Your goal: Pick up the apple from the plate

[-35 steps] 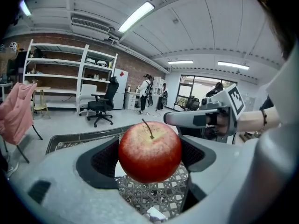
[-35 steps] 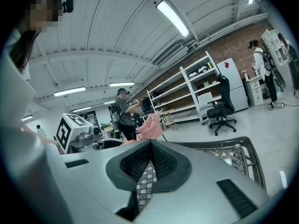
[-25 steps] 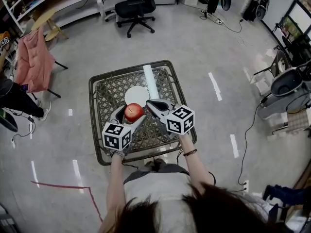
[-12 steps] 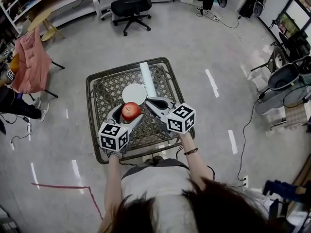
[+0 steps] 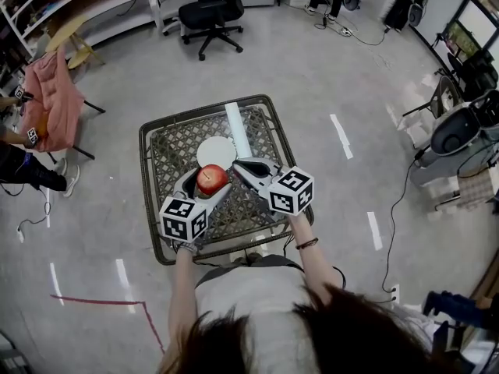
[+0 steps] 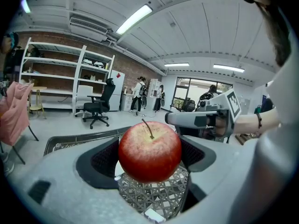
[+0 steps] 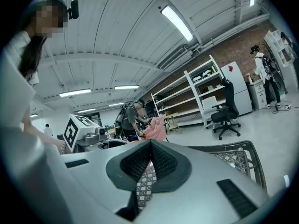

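Your left gripper point(image 6: 150, 158) keeps its jaws clamped on the apple point(image 5: 211, 178), held just off the plate point(image 5: 216, 151) above the wicker surface point(image 5: 168, 153) — barely shifted in the past second. Your right gripper point(image 7: 150, 144) waits beside it, jaws together, empty — the pickup looks done.

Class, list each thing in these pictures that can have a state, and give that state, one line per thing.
Round red apple: gripped, stem up, off the plate.
Round white plate: empty, flat on the table.
Square woven wicker table: upright, bearing plate and tube.
Left gripper: shut on the apple.
Right gripper: shut, empty.
Long white tube: lying on its side.
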Tool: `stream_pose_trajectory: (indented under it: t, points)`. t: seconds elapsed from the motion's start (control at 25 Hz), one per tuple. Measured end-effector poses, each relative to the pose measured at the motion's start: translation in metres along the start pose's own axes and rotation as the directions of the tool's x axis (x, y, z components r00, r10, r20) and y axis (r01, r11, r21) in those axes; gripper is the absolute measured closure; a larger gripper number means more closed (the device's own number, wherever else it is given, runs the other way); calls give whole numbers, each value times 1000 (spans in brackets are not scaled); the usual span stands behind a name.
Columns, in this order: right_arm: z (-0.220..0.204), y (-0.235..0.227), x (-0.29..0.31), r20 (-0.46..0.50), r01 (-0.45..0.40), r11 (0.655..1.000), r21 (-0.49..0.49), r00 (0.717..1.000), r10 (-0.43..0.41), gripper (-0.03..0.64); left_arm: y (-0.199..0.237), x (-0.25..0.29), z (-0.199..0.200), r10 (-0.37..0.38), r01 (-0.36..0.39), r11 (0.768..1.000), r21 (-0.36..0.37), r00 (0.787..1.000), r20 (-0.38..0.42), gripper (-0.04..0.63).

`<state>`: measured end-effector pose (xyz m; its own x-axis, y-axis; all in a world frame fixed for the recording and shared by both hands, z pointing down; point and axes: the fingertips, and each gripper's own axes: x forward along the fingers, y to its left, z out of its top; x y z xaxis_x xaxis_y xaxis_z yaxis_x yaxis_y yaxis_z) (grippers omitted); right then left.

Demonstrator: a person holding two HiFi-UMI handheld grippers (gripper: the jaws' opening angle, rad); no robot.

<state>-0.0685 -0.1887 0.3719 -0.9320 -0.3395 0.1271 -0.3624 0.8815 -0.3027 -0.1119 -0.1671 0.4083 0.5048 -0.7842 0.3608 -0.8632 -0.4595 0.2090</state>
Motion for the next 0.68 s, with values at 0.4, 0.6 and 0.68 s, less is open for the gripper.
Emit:
stream_pose_trajectory:
  t: [0.4, 0.6, 0.68]
  points:
    - [-1, -3, -3, 1, -5, 1000, 3, 1000, 5, 607, 0, 1, -2, 7, -7, 1000, 2, 1000, -5, 187]
    - [-2, -3, 3, -12, -7, 1000, -3, 1000, 7, 607, 7, 0, -3, 7, -7, 1000, -5, 1000, -9, 187]
    - [-3, -4, 6, -14, -7, 1000, -4, 1000, 7, 607, 10, 1, -4, 7, -7, 1000, -7, 1000, -12, 187]
